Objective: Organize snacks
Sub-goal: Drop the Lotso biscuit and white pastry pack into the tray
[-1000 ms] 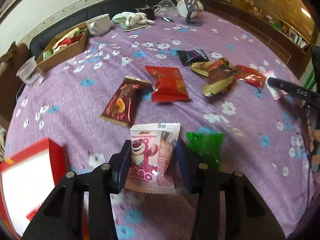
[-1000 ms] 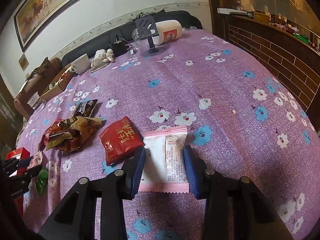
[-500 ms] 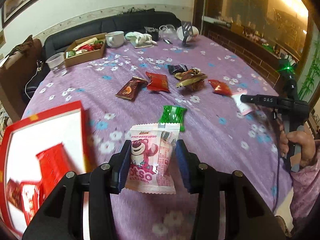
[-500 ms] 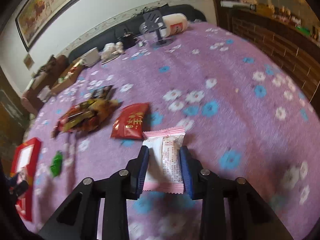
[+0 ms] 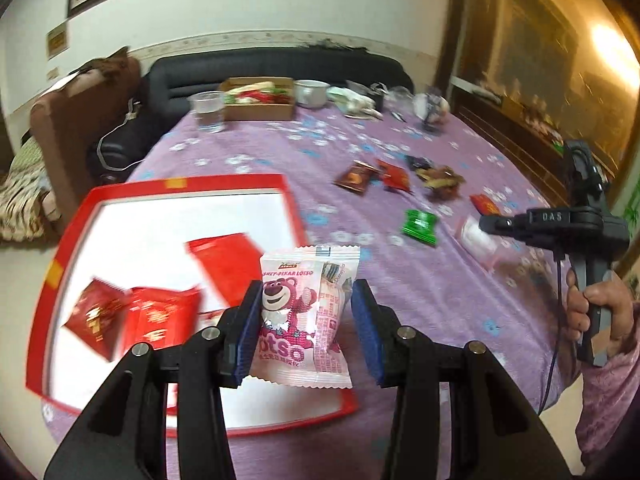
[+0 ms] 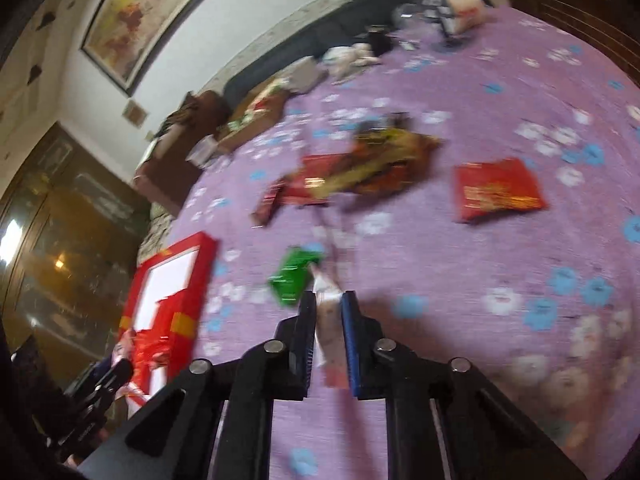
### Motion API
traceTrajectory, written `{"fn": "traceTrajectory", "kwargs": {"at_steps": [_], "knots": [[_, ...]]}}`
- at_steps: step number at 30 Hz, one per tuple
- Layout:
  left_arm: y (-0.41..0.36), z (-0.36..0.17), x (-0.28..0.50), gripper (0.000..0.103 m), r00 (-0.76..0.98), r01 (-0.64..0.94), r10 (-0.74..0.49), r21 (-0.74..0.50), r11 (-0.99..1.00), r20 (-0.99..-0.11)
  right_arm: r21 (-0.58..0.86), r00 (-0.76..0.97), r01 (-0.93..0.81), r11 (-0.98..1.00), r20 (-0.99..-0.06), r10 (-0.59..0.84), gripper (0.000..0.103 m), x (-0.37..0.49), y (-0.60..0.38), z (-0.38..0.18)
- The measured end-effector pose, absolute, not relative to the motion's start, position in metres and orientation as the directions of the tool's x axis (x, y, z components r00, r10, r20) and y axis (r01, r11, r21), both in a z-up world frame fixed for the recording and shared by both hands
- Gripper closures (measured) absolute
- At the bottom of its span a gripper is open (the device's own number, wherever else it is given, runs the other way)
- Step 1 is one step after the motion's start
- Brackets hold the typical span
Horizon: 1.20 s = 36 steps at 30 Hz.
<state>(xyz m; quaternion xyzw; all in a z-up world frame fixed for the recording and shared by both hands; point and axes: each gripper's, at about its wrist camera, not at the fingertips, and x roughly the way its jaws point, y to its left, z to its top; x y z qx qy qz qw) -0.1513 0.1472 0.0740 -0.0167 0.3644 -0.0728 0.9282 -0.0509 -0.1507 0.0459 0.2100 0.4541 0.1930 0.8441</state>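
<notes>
Left wrist: left gripper clamps upright pink packet reading "PIXAR LOTSO" over red box. Right gripper, marked "DAS", has just closed on a pale packet.

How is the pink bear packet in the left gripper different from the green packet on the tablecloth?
The pink bear packet is white and pink with a cartoon bear; the green packet is plain shiny green. The pink bear packet is held in the air between the jaws of the left gripper, above the red box; the green packet lies loose on the purple tablecloth. The pink one looks larger, though it is nearer. Both are sealed snack wrappers.
</notes>
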Motion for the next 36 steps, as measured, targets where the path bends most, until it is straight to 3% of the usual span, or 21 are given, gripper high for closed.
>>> {"fn": "traceTrajectory", "kwargs": {"at_steps": [4,7,8,9,11,16,19,20,21,24,28,31,36], "knots": [[0.164,0.075,-0.158,0.061,0.742,0.102,-0.141,-0.098,0.99,-0.656,0.377,0.479,-0.15,0.914,-0.781,0.4,0.098,-0.05,-0.113,0.036],[0.171,0.074,-0.16,0.061,0.747,0.101,-0.15,-0.112,0.989,-0.647,0.357,0.491,-0.154,0.921,-0.781,0.385,0.092,-0.055,-0.11,0.032],[0.172,0.074,-0.16,0.061,0.748,0.102,-0.152,-0.115,0.988,-0.646,0.354,0.496,-0.157,0.922,-0.779,0.384,0.081,-0.056,-0.111,0.035],[0.173,0.074,-0.16,0.061,0.75,0.104,-0.156,-0.117,0.988,-0.643,0.347,0.5,-0.156,0.925,-0.779,0.377,0.057,-0.058,-0.112,0.036],[0.174,0.074,-0.161,0.061,0.751,0.108,-0.162,-0.123,0.986,-0.639,0.287,0.505,-0.165,0.944,-0.797,0.331,0.027,-0.059,-0.109,0.039],[0.175,0.071,-0.162,0.061,0.747,0.111,-0.175,-0.139,0.984,-0.642,0.148,0.492,-0.229,0.962,-0.835,0.245,0.031,-0.057,-0.084,0.029],[0.175,0.071,-0.164,0.061,0.746,0.115,-0.178,-0.139,0.984,-0.641,-0.037,0.539,-0.266,0.963,-0.834,0.117,0.037,-0.061,-0.061,0.015],[0.175,0.071,-0.165,0.061,0.746,0.116,-0.178,-0.139,0.984,-0.641,-0.043,0.55,-0.278,0.96,-0.826,0.122,0.052,-0.064,-0.058,0.016],[0.176,0.071,-0.166,0.061,0.746,0.116,-0.179,-0.14,0.983,-0.642,-0.024,0.546,-0.275,0.961,-0.827,0.135,0.062,-0.064,-0.059,0.017],[0.18,0.071,-0.166,0.061,0.745,0.114,-0.185,-0.15,0.982,-0.641,0.003,0.545,-0.239,0.971,-0.827,0.137,0.065,-0.064,-0.069,0.02],[0.187,0.07,-0.167,0.061,0.748,0.114,-0.192,-0.163,0.98,-0.636,0.181,0.527,-0.19,0.965,-0.81,0.256,0.066,-0.065,-0.101,0.031],[0.193,0.069,-0.165,0.061,0.751,0.104,-0.19,-0.171,0.98,-0.633,0.366,0.527,-0.174,0.914,-0.749,0.401,0.065,-0.067,-0.123,0.05],[0.214,0.067,-0.165,0.061,0.759,0.06,-0.161,-0.178,0.982,-0.631,0.505,0.506,-0.242,0.828,-0.662,0.552,0.066,-0.062,-0.094,0.068]]}}
